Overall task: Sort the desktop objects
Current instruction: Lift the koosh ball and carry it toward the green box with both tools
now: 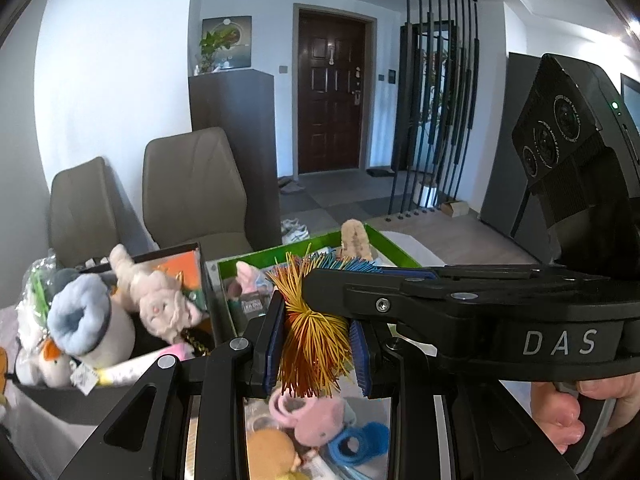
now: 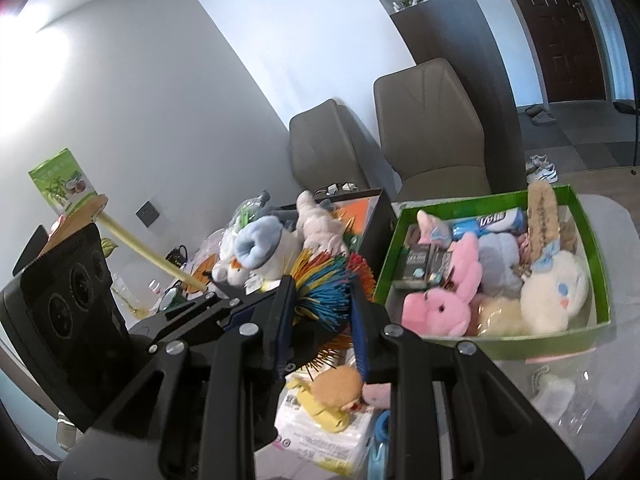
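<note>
Sorting stands partly done. Left tool (image 1: 318, 344) and right tool (image 2: 322, 328) are both clamped on one stringy multicoloured ball (image 2: 320, 280), held above the table between the two boxes. Green box (image 2: 600, 280) already holds many plush toys; black box (image 1: 206, 280) holds others. Burger toy (image 2: 336, 386), pink plush (image 1: 316, 416), blue ring (image 1: 356, 442) and tissue pack (image 2: 320, 436) remain loose below, unsorted.

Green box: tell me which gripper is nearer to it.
Right, narrowly. The right gripper sits just beside the green box, shut on the stringy ball. The left gripper grips the same ball from the side away from the box.
</note>
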A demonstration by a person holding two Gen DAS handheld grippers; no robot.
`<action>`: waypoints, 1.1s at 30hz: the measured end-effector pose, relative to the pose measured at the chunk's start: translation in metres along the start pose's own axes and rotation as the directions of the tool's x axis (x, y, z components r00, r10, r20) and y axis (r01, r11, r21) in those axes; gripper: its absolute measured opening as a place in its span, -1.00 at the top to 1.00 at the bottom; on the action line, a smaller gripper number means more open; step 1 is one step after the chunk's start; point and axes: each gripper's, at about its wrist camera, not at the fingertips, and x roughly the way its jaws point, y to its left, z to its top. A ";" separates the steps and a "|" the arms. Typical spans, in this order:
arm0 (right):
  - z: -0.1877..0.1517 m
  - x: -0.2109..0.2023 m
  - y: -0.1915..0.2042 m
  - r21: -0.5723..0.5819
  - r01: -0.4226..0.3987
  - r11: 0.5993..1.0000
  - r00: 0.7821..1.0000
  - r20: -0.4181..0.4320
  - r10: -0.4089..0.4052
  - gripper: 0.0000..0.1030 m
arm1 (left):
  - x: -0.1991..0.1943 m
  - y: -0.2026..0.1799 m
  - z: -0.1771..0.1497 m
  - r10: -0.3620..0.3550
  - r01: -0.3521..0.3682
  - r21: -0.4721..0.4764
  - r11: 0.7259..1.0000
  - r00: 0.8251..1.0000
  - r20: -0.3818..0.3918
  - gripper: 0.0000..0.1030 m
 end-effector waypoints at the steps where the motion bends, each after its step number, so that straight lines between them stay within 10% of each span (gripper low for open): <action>1: 0.002 0.002 -0.002 0.000 0.003 1.000 1.000 -0.001 -0.003 0.49 | 0.004 0.002 0.001 -0.004 0.004 -0.001 1.000 1.000 -0.002 0.42; 33: 0.000 0.087 -0.060 0.072 0.055 0.996 0.994 -0.095 -0.048 0.45 | 0.090 0.039 -0.022 -0.036 0.022 -0.091 0.996 0.988 -0.150 0.42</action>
